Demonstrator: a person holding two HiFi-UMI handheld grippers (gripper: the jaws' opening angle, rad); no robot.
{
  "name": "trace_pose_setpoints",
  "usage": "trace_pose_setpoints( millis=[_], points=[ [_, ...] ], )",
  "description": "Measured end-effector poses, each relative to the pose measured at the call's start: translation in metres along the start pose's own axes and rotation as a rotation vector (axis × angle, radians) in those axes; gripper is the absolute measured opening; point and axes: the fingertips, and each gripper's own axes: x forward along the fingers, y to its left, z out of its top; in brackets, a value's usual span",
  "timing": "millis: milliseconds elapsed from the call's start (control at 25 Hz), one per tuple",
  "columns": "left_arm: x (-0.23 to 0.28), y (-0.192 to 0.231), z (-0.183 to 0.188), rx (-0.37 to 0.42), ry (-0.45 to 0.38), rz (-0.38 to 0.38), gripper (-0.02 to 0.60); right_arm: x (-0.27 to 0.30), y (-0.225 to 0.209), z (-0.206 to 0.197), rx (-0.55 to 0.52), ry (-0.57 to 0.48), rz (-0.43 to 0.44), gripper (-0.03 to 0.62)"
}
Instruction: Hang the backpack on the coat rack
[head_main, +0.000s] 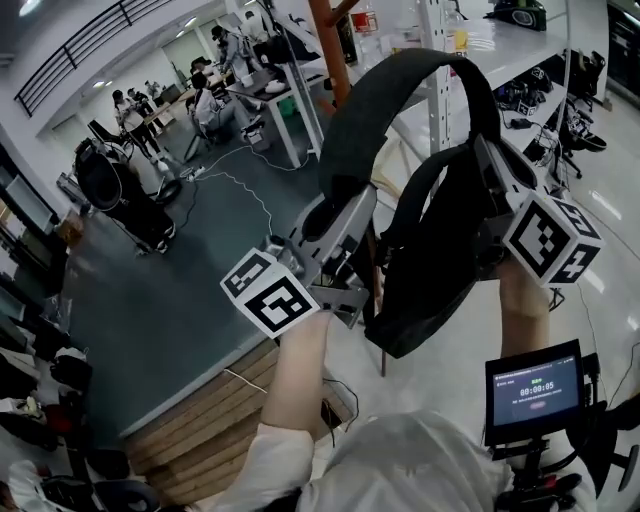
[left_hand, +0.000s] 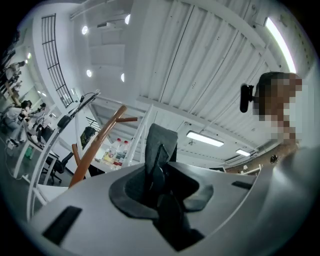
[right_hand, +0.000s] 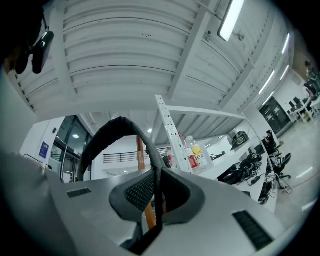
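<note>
We see bright, even light from ceiling tubes (right_hand: 231, 20); both gripper views bend strongly, with black corners and soft, blurred foregrounds.

Bottles (right_hand: 192, 156) stand on a white shelf (right_hand: 166, 122).

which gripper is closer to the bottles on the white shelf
Right. The right gripper, shut on the backpack strap, sits just under the bottles in the head view. The left gripper holds the strap's other end, farther left and lower.

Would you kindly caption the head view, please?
Left gripper and right gripper hold black fabric backpack by strap near orange coat rack.
</note>
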Motion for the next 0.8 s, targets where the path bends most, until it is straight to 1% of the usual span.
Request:
trace_pose_setpoints(
  millis=[120, 320, 480, 640, 800],
  points=[
    [0.02, 0.007, 0.02, 0.015, -0.006, 0.01, 0.092, 0.02, -0.002, 0.022, -0.021, -0.007, 0.003, 0.04],
    [0.04, 0.014, 0.056, 0.025, -0.02, 0.024, 0.092, 0.048, -0.003, 0.054, -0.045, 0.012, -0.004, 0.04],
    [0.049, 0.021, 0.083, 0.006, -0.028, 0.014, 0.092, 0.064, 0.004, 0.079, -0.046, 0.029, -0.002, 0.039],
    [0.063, 0.035, 0.106, 0.017, -0.042, 0.009, 0.092, 0.089, 0.011, 0.088, -0.002, 0.074, -0.008, 0.04],
    [0.08, 0.058, 0.122, 0.0, -0.043, 0.009, 0.092, 0.121, 0.01, 0.086, 0.041, 0.118, -0.03, 0.04]
  ],
)
